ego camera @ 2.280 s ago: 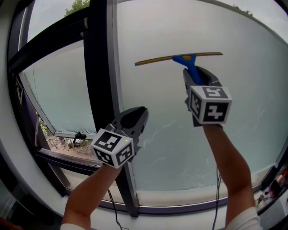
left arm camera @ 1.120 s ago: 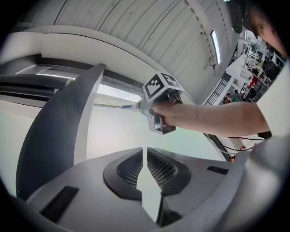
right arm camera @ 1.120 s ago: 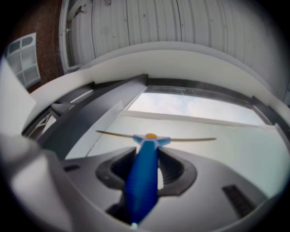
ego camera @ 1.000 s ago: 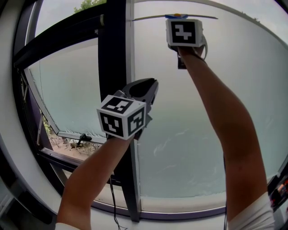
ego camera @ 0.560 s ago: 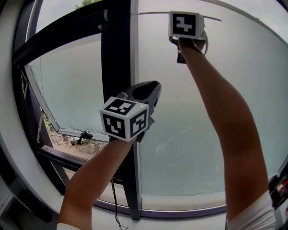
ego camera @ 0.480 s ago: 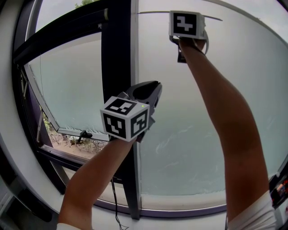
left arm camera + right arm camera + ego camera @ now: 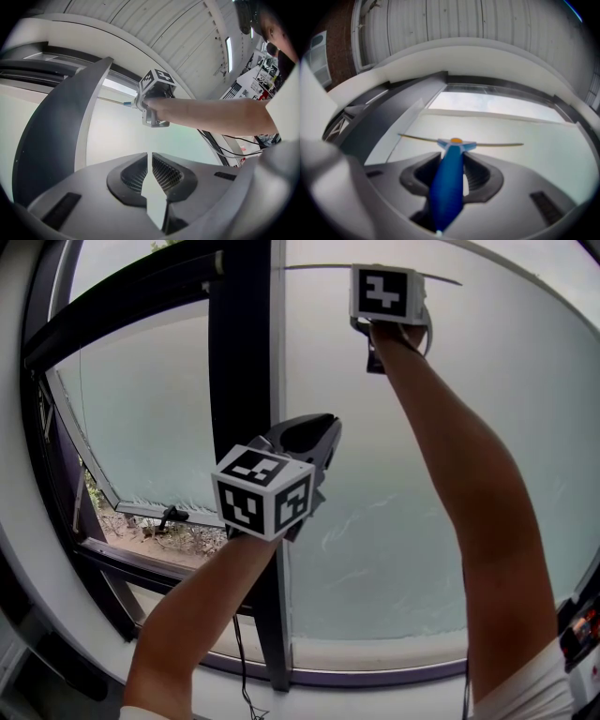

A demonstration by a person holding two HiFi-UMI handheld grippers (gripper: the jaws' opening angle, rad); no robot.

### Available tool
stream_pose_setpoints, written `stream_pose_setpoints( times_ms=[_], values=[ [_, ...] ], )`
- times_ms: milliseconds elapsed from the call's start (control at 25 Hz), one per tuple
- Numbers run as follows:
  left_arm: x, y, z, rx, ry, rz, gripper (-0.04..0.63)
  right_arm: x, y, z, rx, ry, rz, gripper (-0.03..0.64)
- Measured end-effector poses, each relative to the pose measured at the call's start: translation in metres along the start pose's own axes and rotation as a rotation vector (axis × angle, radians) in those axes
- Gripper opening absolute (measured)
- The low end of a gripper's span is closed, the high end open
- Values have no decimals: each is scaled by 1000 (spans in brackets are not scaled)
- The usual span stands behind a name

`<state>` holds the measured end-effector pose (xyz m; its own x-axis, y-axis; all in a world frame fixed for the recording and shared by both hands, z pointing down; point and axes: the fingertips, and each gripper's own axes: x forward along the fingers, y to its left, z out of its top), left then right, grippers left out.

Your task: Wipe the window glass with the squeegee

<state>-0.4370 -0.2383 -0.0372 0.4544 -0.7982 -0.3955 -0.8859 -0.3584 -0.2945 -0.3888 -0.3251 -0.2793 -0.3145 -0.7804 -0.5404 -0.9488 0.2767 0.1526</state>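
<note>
One squeegee (image 7: pixel 447 187) clamped in right tool (image 7: pixel 452 169), near glass (image 7: pixel 548 145) top, left tool (image 7: pixel 150 165) closed empty

Right arm (image 7: pixel 459 484) stretched up toward 12 o'clock, the right gripper (image 7: pixel 386 282) clamps the squeegee (image 7: pixel 449 178) by its handle, while the bent left arm (image 7: pixel 202 615) holds the left gripper (image 7: pixel 317 432), jaws closed and empty, at the right one's 7 o'clock.

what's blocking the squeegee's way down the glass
Nothing visible: the glass below the squeegee is unobstructed. The empty left gripper hangs by the dark frame post at the pane's left edge.
</note>
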Motion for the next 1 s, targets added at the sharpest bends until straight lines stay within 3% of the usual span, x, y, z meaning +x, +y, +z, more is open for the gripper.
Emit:
stream_pose_setpoints(
  times_ms=[1000],
  values=[
    [-18, -25, -27, -68, 28, -14, 52, -32, 1, -46, -14, 73, -10, 156]
  ],
)
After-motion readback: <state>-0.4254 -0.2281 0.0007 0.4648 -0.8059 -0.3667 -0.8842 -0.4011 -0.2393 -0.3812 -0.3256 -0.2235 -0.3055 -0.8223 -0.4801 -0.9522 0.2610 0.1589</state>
